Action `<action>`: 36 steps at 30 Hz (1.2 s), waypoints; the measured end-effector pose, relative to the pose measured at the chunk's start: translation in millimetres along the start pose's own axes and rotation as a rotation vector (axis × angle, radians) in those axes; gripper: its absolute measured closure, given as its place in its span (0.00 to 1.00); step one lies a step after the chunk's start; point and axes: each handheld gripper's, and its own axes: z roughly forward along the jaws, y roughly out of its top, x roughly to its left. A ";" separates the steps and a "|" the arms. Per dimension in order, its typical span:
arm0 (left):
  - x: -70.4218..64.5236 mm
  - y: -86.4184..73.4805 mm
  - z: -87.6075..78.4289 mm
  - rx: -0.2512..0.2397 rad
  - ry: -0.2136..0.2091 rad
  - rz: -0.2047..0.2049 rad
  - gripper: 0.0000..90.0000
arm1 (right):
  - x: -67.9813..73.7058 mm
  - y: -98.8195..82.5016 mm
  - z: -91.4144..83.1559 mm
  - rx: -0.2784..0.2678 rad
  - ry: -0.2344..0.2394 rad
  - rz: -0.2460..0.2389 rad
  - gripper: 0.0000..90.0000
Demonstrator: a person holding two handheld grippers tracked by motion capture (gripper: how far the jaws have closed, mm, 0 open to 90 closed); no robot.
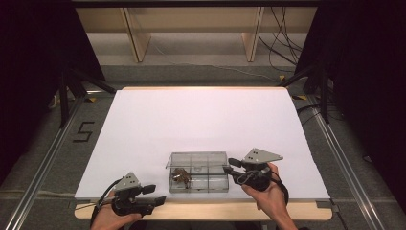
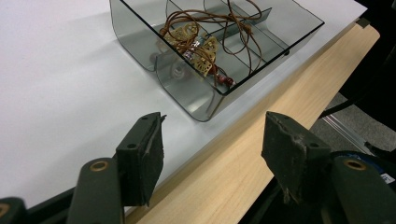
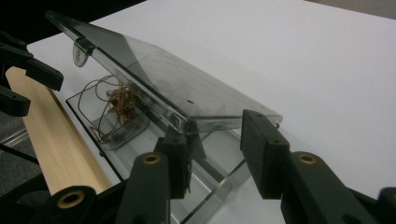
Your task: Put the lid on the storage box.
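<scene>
A clear plastic compartment box (image 1: 225, 184) stands near the table's front edge. Its lid (image 1: 196, 159) is lifted and tilts up from the far side. A tangled brown cord necklace (image 1: 181, 176) with gold pieces lies in the left compartment, and it is close up in the left gripper view (image 2: 194, 44). My right gripper (image 1: 229, 166) is at the box's right end, open; in its own view the lid's (image 3: 163, 79) near corner rests on the left jaw, with the gripper (image 3: 217, 140) straddling it. My left gripper (image 1: 155, 192) hovers open over the front edge, short of the box (image 2: 135, 37).
A white sheet (image 1: 201, 120) covers the table, with a bare wooden strip (image 1: 215, 210) along the front. Wooden shelving (image 1: 191, 28) and loose cables (image 1: 282, 43) lie beyond the far edge. A "5" mark (image 1: 84, 132) is on the floor at left.
</scene>
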 end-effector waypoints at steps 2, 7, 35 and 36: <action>0.0 0.0 0.0 0.000 0.000 0.000 0.42 | -1.5 -1.2 -1.5 0.001 -0.009 -0.026 0.73; -0.3 -0.2 -0.2 0.002 0.003 0.000 0.42 | -0.5 -5.0 -2.7 -0.005 -0.007 -0.001 0.75; -0.9 -0.8 0.7 -0.001 0.002 -0.005 0.42 | 2.0 -22.7 -1.5 0.040 0.051 0.100 0.88; -0.8 -0.9 0.9 -0.001 0.002 -0.005 0.42 | 2.2 -22.8 -1.6 0.041 0.054 0.099 0.88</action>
